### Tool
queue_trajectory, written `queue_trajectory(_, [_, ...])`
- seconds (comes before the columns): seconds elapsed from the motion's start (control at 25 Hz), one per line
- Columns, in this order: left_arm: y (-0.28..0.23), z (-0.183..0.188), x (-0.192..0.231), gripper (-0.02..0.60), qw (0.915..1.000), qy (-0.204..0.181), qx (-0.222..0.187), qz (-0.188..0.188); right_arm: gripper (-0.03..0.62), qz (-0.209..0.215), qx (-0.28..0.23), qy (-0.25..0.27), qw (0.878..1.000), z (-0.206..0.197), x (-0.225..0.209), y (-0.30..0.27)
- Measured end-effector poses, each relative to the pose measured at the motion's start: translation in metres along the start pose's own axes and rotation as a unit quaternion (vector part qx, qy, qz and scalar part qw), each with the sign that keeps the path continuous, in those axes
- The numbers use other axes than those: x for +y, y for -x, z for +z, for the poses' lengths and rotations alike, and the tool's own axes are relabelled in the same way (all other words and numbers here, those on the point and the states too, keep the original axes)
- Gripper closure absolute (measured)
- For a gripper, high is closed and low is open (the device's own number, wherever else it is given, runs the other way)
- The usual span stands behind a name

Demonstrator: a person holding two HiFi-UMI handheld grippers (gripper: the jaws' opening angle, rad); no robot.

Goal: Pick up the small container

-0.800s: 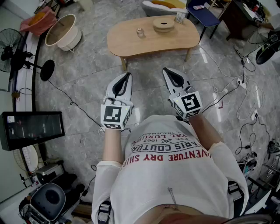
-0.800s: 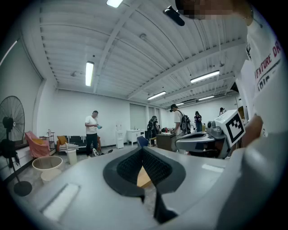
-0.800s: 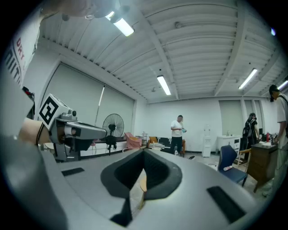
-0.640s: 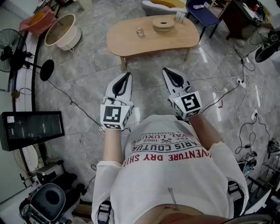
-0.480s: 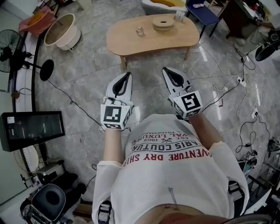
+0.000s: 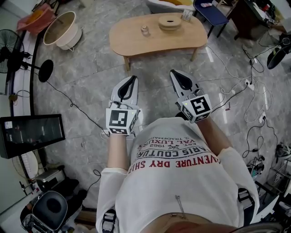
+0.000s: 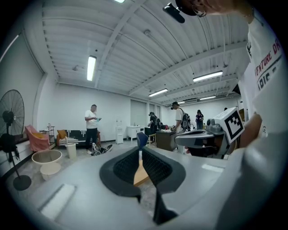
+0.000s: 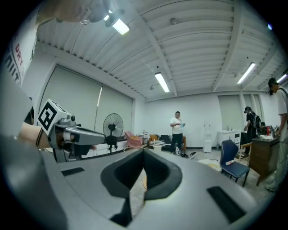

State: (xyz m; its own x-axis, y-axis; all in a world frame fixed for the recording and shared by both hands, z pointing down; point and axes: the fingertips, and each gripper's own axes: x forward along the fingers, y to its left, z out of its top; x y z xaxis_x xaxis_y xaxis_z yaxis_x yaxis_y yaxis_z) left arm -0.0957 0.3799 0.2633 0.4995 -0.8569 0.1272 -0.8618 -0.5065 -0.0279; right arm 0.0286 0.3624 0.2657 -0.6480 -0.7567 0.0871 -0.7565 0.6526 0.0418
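Observation:
The small container (image 6: 144, 30), a little pale jar, stands on the left part of a low wooden table (image 6: 136, 43) far ahead of me. Both grippers hover over the marble floor, well short of the table and pointing at it. The left gripper (image 6: 132, 78) is shut with nothing in it, and its jaws meet at the tip in the left gripper view (image 7: 140, 151). The right gripper (image 6: 174, 73) is likewise shut and empty, its jaws touching (image 8: 143, 153). A strip of the table's wood (image 7: 140, 174) shows between the left jaws.
A round wooden piece (image 6: 169, 21) and a small box (image 6: 186, 17) share the table. A beige basin (image 6: 62, 29), a fan stand (image 6: 45, 70), a black screen (image 6: 31, 134), a blue chair (image 6: 210, 12) and floor cables (image 6: 248, 86) surround it. A person (image 7: 92, 128) stands far back.
The table and the things on the floor have slid slightly up and left in the head view. Both grippers keep their pose and stay shut.

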Motion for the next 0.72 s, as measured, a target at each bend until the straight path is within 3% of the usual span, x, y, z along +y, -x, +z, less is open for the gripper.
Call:
queue_trajectory(0.08, [-0.004,-0.003,0.0,0.558,1.0,0.004,0.001,-0.003,0.598,0.0,0.004,-0.006,1.0,-0.003,-0.003,-0.003])
queue_trajectory(0.12, [-0.007,-0.004,0.0,0.484,0.9999,0.009,-0.002,-0.007,0.598,0.003,0.007,-0.007,1.0,-0.005,-0.005,-0.005])
queue_trajectory(0.16, [-0.011,-0.006,-0.001,0.348,0.9998,0.013,-0.003,-0.011,0.599,0.008,0.01,-0.008,1.0,-0.007,-0.006,-0.008])
queue_trajectory(0.2, [-0.015,-0.009,0.0,0.287,0.9998,0.015,0.0,-0.012,0.597,0.014,0.011,-0.007,1.0,-0.008,-0.007,-0.011])
queue_trajectory(0.48, [-0.066,-0.029,0.02,0.252,0.9989,0.026,0.029,0.027,0.597,0.047,0.013,-0.012,0.999,-0.022,-0.05,-0.053])
queue_trajectory(0.72, [-0.149,-0.027,0.059,0.25,0.996,0.037,0.041,0.071,0.597,0.089,0.016,-0.018,0.996,-0.03,-0.124,-0.121])
